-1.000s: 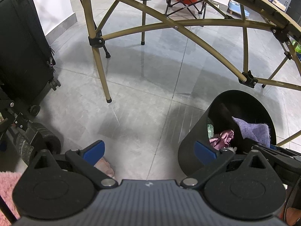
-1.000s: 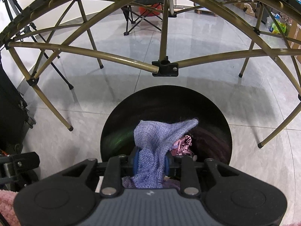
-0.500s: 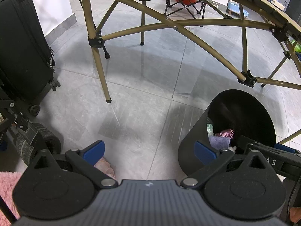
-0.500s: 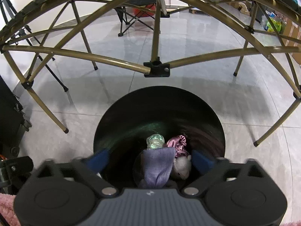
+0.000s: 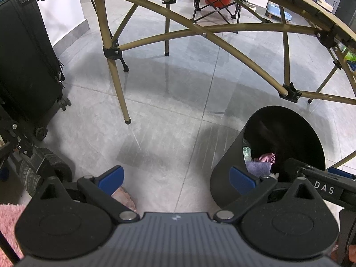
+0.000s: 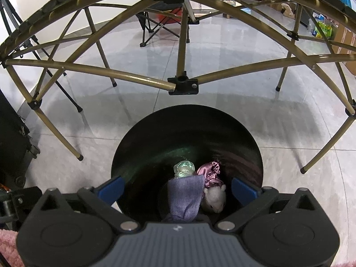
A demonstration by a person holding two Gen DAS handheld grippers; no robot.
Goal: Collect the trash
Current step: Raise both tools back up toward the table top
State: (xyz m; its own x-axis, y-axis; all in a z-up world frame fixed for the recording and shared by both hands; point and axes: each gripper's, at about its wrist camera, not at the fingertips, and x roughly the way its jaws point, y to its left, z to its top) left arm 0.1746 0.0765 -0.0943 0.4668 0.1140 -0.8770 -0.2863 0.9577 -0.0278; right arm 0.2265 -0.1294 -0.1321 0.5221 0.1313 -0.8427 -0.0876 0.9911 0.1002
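A black round bin [image 6: 244, 138] stands on the grey tiled floor, directly under my right gripper [image 6: 176, 188]. That gripper is open wide over the bin mouth, nothing between its blue pads. At the bin's bottom lie a purple knitted cloth [image 6: 185, 197], a crumpled pink wrapper [image 6: 210, 172], a clear greenish plastic wad [image 6: 183, 169] and a small whitish lump [image 6: 214, 199]. In the left wrist view the bin [image 5: 227, 178] sits at the right, the cloth [image 5: 259, 166] visible inside. My left gripper [image 5: 176, 179] is open above bare floor left of the bin.
A folding table's gold tube frame [image 6: 182, 84] arches over the bin, its legs [image 5: 116, 84] standing around it. A black suitcase [image 5: 24, 60] stands at the left. A pink fluffy fabric [image 5: 9, 220] and a pale pink item [image 5: 123, 198] lie near my left gripper. A folding chair [image 6: 160, 22] stands far back.
My right gripper was shut on the purple cloth above the bin; its jaws have opened and the cloth has dropped to the bin's bottom. The left gripper has stayed put.
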